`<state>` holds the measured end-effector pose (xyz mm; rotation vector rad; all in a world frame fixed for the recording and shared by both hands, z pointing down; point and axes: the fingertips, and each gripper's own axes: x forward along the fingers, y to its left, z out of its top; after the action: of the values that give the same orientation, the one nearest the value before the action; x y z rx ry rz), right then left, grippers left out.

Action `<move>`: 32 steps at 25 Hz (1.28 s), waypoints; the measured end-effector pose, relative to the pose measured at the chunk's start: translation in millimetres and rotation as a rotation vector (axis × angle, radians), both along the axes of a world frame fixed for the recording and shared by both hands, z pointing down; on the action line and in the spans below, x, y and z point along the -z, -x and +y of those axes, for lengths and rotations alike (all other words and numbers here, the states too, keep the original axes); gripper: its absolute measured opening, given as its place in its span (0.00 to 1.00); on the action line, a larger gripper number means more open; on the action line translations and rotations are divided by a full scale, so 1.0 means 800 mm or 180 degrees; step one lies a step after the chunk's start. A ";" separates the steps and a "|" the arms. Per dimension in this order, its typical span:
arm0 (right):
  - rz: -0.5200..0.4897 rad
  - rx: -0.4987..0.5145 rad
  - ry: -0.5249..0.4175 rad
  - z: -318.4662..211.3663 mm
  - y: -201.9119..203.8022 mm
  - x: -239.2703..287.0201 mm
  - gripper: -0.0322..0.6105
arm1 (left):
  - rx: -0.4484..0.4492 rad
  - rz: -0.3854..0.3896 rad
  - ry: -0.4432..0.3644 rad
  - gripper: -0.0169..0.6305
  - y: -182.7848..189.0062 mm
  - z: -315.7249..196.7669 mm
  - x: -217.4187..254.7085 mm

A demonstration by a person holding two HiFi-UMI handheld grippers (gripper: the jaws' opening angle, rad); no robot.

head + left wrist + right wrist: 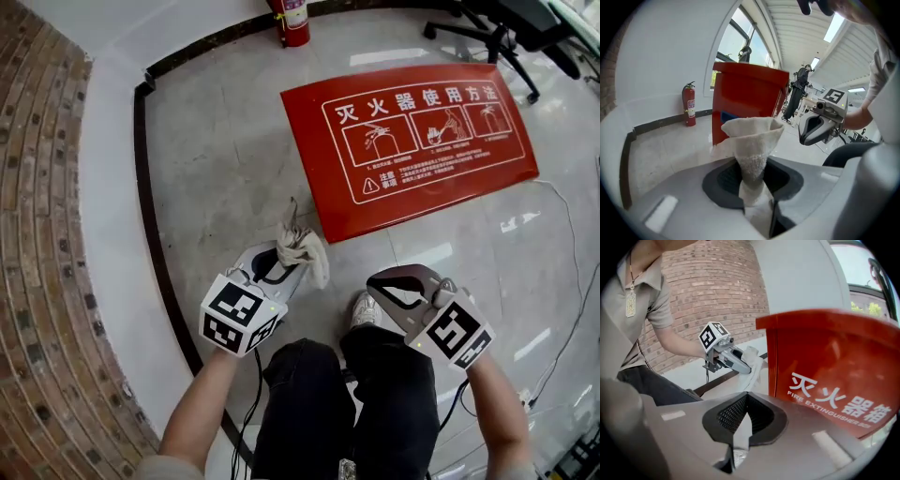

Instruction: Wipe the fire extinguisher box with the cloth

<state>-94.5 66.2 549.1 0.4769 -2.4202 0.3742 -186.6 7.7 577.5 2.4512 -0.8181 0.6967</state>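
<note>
While the left gripper [279, 265] is clamping the off-white terry cloth [305, 248], the red rectangular fire extinguisher box [412, 141] is standing at its 1 o'clock, long axis running 9-to-3. The right gripper [392, 281] is idling, jaws together and empty.

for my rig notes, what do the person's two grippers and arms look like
The left gripper and right gripper have pale grey shells with black ribbed pads inside the jaws. Each carries a white cube of black square markers and trails a black cable. The person wears a grey short-sleeved shirt.
</note>
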 end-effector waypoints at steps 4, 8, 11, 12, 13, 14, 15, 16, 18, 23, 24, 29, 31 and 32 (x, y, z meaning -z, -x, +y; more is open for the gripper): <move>-0.0210 -0.0457 0.0178 -0.001 -0.019 0.094 0.09 | 0.0079 -0.0211 0.0015 0.20 -0.002 -0.002 0.086; -0.0402 -0.0899 0.0224 -0.015 -0.037 0.188 0.09 | 0.0103 -0.0342 0.0070 0.20 -0.008 0.001 0.172; -0.0431 -0.1124 0.0213 -0.031 -0.057 0.243 0.09 | 0.0055 -0.0415 0.0045 0.20 -0.020 0.001 0.238; -0.0458 -0.1164 0.0225 -0.037 -0.063 0.261 0.09 | 0.0038 -0.0408 0.0044 0.20 -0.027 -0.001 0.260; -0.0493 -0.1189 0.0238 -0.043 -0.067 0.278 0.09 | 0.0029 -0.0384 0.0054 0.20 -0.033 -0.003 0.281; -0.0532 -0.1199 0.0241 -0.049 -0.069 0.296 0.09 | 0.0033 -0.0351 0.0062 0.20 -0.039 -0.007 0.301; -0.0571 -0.1197 0.0226 -0.057 -0.070 0.314 0.09 | 0.0052 -0.0316 0.0060 0.20 -0.045 -0.013 0.322; -0.0607 -0.1186 0.0191 -0.066 -0.071 0.332 0.09 | 0.0078 -0.0284 0.0046 0.20 -0.051 -0.020 0.343; -0.0654 -0.1191 0.0102 -0.081 -0.076 0.367 0.09 | 0.0106 -0.0234 0.0004 0.20 -0.066 -0.032 0.383; -0.0685 -0.1338 -0.0086 -0.112 -0.090 0.443 0.09 | 0.0150 -0.0079 -0.0093 0.20 -0.088 -0.049 0.470; -0.0696 -0.1358 -0.0121 -0.118 -0.090 0.457 0.09 | 0.0160 -0.0046 -0.0112 0.20 -0.090 -0.052 0.484; -0.0754 -0.1436 -0.0305 -0.140 -0.083 0.525 0.09 | 0.0179 0.0132 -0.0197 0.20 -0.095 -0.069 0.549; -0.0794 -0.1478 -0.0392 -0.149 -0.079 0.551 0.09 | 0.0138 0.0211 -0.0237 0.20 -0.100 -0.075 0.575; -0.0818 -0.1493 -0.0433 -0.153 -0.077 0.563 0.09 | 0.0117 0.0241 -0.0261 0.20 -0.103 -0.078 0.587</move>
<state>-32.9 -56.0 98.7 1.1261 -2.5740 0.4947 -104.5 -54.7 108.2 2.5120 -0.8761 0.5639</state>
